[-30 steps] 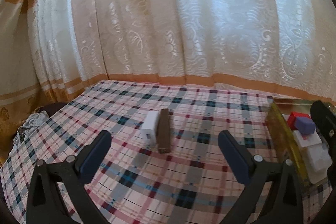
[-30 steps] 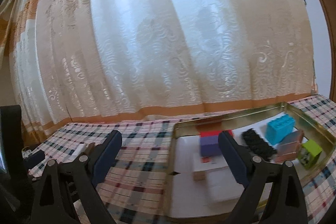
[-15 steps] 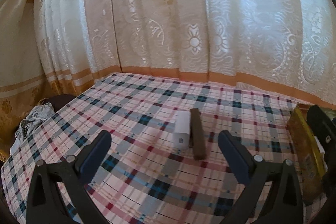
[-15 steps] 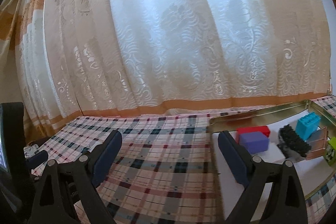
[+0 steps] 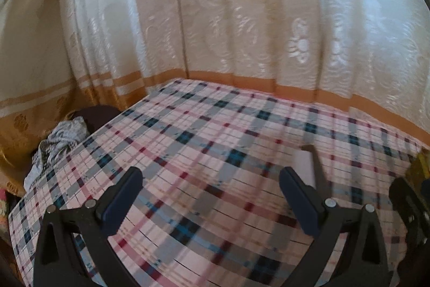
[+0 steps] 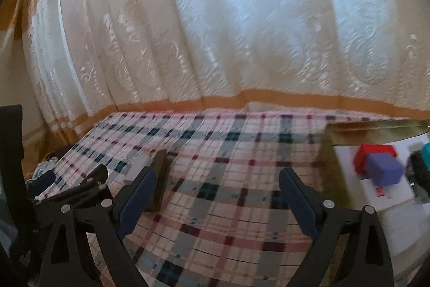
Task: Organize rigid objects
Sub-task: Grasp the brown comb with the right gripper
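On the plaid tablecloth a white box (image 5: pixel 303 164) and a long brown box (image 5: pixel 318 171) lie side by side, partly hidden behind the right finger of my left gripper (image 5: pixel 209 179). That gripper is open with only cloth between its fingers. My right gripper (image 6: pixel 217 176) is open too and holds nothing. In the right wrist view the brown box (image 6: pixel 161 176) lies just behind its left finger. The gold tray (image 6: pixel 326 152) at the right holds a red block (image 6: pixel 373 152), a purple block (image 6: pixel 384 170) and a cyan block (image 6: pixel 426 152).
A lace curtain with an orange band hangs right behind the table. A crumpled grey cloth (image 5: pixel 57 141) lies off the table's left edge. The left gripper (image 6: pixel 78 187) shows at the left of the right wrist view, close to the right one. White paper lines the tray.
Both views have swung left. The tray has slid toward the right edge in both. The two boxes have shifted right in the left wrist view, and the brown box has entered the right wrist view.
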`<state>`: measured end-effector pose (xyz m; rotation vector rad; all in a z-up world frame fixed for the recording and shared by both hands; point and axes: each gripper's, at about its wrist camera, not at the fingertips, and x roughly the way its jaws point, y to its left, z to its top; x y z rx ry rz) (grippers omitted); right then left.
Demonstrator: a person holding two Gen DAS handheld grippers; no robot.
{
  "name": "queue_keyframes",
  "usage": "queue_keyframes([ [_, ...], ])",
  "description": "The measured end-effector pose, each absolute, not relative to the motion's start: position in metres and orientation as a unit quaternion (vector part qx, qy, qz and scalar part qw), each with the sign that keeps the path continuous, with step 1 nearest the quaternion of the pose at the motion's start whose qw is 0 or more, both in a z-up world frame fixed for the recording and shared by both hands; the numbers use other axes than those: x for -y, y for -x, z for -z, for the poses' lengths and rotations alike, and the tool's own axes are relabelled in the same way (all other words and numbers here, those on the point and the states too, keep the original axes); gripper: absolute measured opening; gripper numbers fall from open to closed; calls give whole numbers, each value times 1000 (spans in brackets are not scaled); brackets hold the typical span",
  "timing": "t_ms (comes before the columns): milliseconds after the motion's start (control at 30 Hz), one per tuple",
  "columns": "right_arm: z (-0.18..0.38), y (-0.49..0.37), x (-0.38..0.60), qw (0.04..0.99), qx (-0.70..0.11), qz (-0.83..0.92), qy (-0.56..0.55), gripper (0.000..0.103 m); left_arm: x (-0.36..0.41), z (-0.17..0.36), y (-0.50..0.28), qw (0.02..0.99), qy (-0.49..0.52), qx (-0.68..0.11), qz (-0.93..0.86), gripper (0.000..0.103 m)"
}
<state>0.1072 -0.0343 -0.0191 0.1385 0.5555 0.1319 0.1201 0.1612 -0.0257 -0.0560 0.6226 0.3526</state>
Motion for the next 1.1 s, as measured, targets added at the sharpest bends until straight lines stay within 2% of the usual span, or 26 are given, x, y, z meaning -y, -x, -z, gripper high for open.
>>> queue_keyframes([
  [100, 25, -119, 24, 948, -300, -88, -65, 94, -176, 26, -126, 930, 20, -305, -202, 103],
  [200, 31, -129, 13, 938, -325, -107, -59, 83, -192, 29, -129, 923, 35, -313, -219, 103],
  [300, 36, -137, 4, 928, -347, -121, -58, 81, -204, 34, -131, 915, 63, -331, -221, 103],
  [533, 45, -150, -21, 912, -383, -148, -27, 60, -209, 39, -134, 912, 75, -344, -213, 103],
  [733, 47, -160, -37, 908, -391, -149, -8, 60, -208, 39, -135, 913, 73, -344, -207, 103],
  [1100, 56, -190, -38, 898, -416, -133, -51, 60, -213, 40, -134, 910, 83, -348, -211, 103],
])
